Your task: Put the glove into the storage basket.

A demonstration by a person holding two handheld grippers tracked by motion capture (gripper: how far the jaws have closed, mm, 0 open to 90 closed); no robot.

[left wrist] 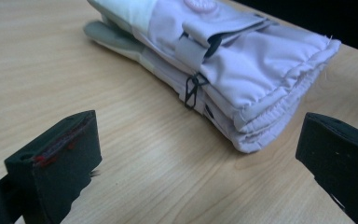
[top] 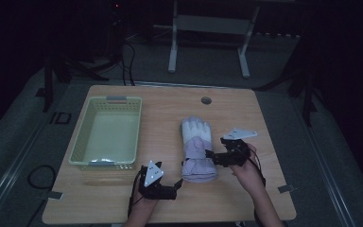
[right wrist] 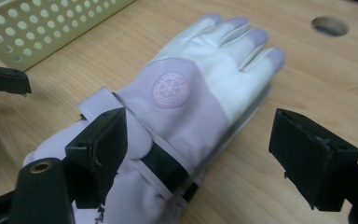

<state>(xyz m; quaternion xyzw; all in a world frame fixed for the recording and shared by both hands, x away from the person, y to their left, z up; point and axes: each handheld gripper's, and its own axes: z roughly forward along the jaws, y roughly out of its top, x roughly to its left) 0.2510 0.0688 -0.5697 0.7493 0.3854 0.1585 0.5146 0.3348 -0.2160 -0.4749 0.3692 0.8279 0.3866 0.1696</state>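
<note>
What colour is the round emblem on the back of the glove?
Pale pink, nearly matching the lilac fabric around it; the emblem on the glove shows best in the right gripper view.

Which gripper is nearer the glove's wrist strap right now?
Right. The right gripper is open with its jaws straddling the wrist strap of the glove. The left gripper is open too, short of the cuff end and apart from it.

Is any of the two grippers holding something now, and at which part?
Nothing is held. The left gripper is open near the glove's cuff; the right gripper is open beside its wrist strap.
</note>
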